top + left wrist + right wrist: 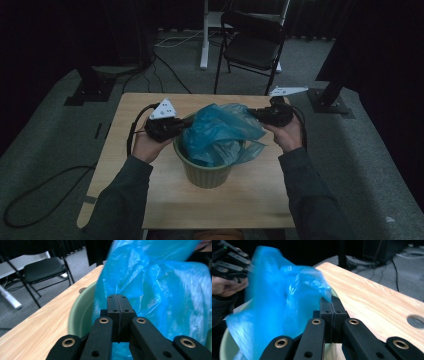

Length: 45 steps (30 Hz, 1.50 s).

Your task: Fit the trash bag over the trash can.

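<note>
The left tongs (117, 298) are sitting pressed together, their black jaws meeting flat along one seam in the left gripper view, with the tip lying against the blue plastic bag (155, 287); whether a fold of film is caught in that seam is not something the pictures are settling. In the high view these left tongs (186, 121) are pointing at the bag from the bag's left side, a hand (145, 145) wrapping the gripper body from below.

The right tongs (332, 302) are likewise pressed together, and a corner of the bag (287, 297) is lying over their tip; if the film is pinched there, it cannot be told. In the high view the right tongs (254, 114) are meeting the bag at its right edge, held by the other hand (287, 134).

The bag (222, 131) is standing bunched and puffed between the two tongs, its lower part sitting inside a green pot (206, 175) and its upper folds rising above the pot's rim. The pot is standing on the wooden table (240, 200), roughly at the table's middle. Beyond the pot, past the table's far edge, a black folding chair (252, 45) is standing on grey carpet.
</note>
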Motion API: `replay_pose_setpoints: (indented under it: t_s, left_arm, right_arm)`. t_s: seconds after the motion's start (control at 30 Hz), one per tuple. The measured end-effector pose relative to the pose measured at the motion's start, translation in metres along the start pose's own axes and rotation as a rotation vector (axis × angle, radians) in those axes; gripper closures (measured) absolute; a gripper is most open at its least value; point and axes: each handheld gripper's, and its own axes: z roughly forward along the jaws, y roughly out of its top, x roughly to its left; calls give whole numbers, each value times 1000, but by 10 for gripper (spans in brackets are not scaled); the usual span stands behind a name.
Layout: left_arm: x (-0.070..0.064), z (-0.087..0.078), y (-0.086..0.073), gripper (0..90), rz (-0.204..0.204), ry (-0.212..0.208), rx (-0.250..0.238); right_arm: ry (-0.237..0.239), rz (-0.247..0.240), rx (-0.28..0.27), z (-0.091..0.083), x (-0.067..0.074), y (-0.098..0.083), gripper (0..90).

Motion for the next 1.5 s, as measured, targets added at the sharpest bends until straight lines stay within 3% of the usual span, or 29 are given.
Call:
replay_pose_setpoints:
  t_s: [0.27, 0.6, 0.73, 1.07, 1.1, 1.13, 1.23, 1.3, 1.5]
  left_arm:
    - [24, -5, -19, 900, -91, 54, 26]
    - [50, 1, -47, 899, -212, 108, 84]
    - [55, 6, -55, 899, -238, 106, 103]
    - [53, 17, -64, 899, -242, 82, 144]
    - [47, 19, -61, 898, -203, 99, 170]
    - [45, 19, -60, 895, -195, 102, 173]
    - [44, 19, -57, 888, -188, 104, 167]
    - [44, 16, -54, 887, -196, 98, 142]
    - [44, 13, -53, 882, -207, 96, 122]
  right_arm:
    - [-82, 43, 61, 2, -13, -3, 900]
    - [-126, 106, 124, 11, -27, -13, 900]
    - [-134, 114, 155, 15, -31, -20, 900]
    - [-117, 120, 218, 26, -32, -37, 900]
    - [-93, 113, 235, 28, -30, -42, 900]
    - [-88, 107, 236, 28, -29, -43, 900]
    - [-83, 94, 223, 25, -26, -43, 881]
    - [-79, 72, 175, 14, -21, -39, 768]
    - [-66, 27, 103, -11, -11, -28, 699]
